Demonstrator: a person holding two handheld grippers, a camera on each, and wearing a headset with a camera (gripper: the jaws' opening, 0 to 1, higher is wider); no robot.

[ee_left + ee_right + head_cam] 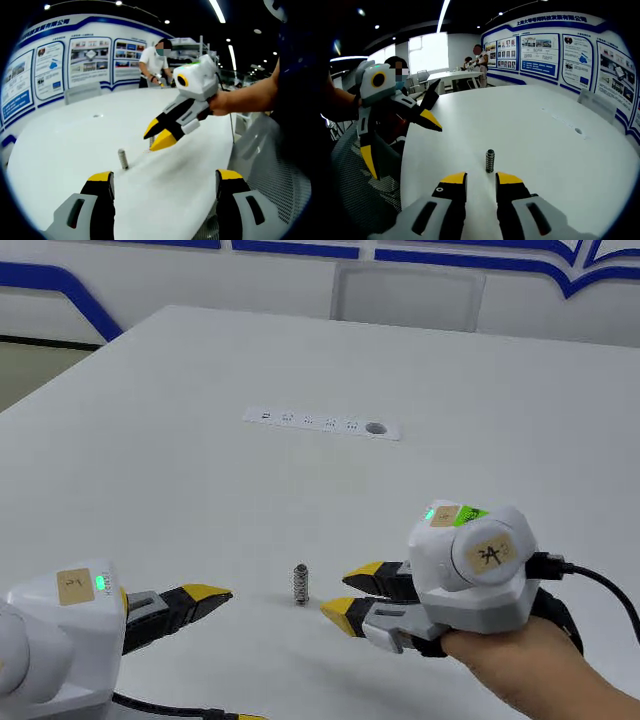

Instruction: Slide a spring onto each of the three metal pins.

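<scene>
While the spring [301, 584] stands upright on the counter [180, 390], the left hand-held gripper [164, 175] gapes wide nearby. The right hand-held gripper [480, 178] is narrowly parted and empty.

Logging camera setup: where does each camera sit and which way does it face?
Head view: on the person's head, looking down at the table, the spring, the left gripper, the right gripper and a hand.
Left gripper view: on the left gripper, facing along its jaws toward the spring and the right gripper; a forearm shows.
Right gripper view: on the right gripper, facing the spring beyond its jaws; the left gripper shows at left.
Shared: all three show the upright spring.
</scene>
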